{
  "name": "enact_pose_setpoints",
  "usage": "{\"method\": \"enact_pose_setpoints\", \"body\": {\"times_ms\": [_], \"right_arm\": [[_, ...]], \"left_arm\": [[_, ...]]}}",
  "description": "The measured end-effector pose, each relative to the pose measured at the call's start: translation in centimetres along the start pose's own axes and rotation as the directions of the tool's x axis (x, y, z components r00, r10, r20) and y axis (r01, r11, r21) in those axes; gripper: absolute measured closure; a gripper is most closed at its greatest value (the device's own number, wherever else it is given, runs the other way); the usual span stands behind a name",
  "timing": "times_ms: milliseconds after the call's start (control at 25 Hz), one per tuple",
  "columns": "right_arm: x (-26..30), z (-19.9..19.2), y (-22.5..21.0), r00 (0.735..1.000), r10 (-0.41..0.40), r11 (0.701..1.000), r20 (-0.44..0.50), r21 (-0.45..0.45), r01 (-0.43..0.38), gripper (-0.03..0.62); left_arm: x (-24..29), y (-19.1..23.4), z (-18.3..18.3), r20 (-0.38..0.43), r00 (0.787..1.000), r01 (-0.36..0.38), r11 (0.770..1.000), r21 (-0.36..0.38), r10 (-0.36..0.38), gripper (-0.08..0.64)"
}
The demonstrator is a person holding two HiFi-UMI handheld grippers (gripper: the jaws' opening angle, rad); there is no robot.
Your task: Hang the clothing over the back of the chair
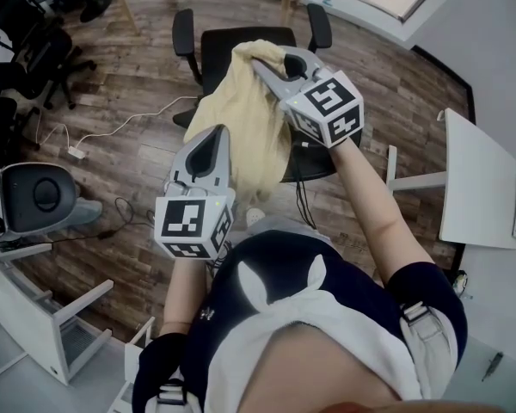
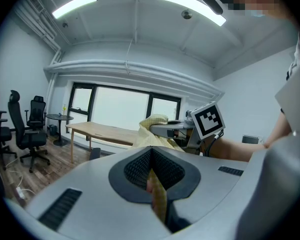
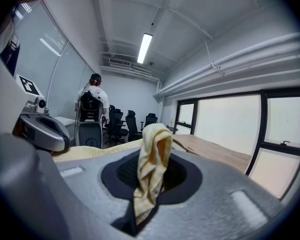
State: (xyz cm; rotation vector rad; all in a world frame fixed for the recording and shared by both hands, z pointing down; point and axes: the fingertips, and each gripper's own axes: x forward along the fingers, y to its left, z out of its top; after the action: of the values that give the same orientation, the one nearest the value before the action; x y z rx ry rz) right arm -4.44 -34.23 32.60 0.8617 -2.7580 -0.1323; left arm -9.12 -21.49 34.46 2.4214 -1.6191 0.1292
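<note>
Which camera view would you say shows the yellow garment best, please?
The head view: the yellow garment hangs bunched between the left gripper and right gripper, above the chair. The left gripper view shows mainly a pinched edge; the right gripper view, a pinched fold.

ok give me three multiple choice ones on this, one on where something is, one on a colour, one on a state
1. Where is the cloth relative to the chair?
A under its seat
B held up over it in both grippers
C folded on an armrest

2. What colour is the cloth?
A pale yellow
B red
C blue

3. The right gripper is
A open and empty
B shut on nothing
C shut on the cloth

Answers:
1 B, since the head view shows the cloth hanging from the right gripper and the left gripper, in front of the chair.
2 A, as it looks pale yellow in all three views.
3 C, because the right gripper view shows a fold of cloth pinched between its jaws.
</note>
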Motion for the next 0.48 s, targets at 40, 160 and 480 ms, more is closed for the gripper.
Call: {"method": "enact_pose_setpoints", "body": {"times_ms": [40, 160, 480], "right_arm": [[0.2, -0.3, 0.0, 1.0, 0.006, 1.0, -0.01, -0.001, -0.006, 0.534], [0.6, -1.2, -0.1, 0.999, 0.023, 1.0, -0.032, 0.0, -0.023, 0.534], [1.9, -3.6, -0.1, 0.994, 0.061, 0.998, -0.091, -0.001, -0.061, 0.534]], "left_arm": [[0.1, 0.0, 0.0, -0.002, 1.0, -0.002, 1.0, 0.002, 0.002, 0.554], [0.2, -0.1, 0.0, -0.008, 1.0, -0.009, 1.0, 0.004, 0.009, 0.554], [0.9, -0.1, -0.1, -0.017, 0.999, -0.028, 1.0, 0.009, 0.028, 0.554]]}}
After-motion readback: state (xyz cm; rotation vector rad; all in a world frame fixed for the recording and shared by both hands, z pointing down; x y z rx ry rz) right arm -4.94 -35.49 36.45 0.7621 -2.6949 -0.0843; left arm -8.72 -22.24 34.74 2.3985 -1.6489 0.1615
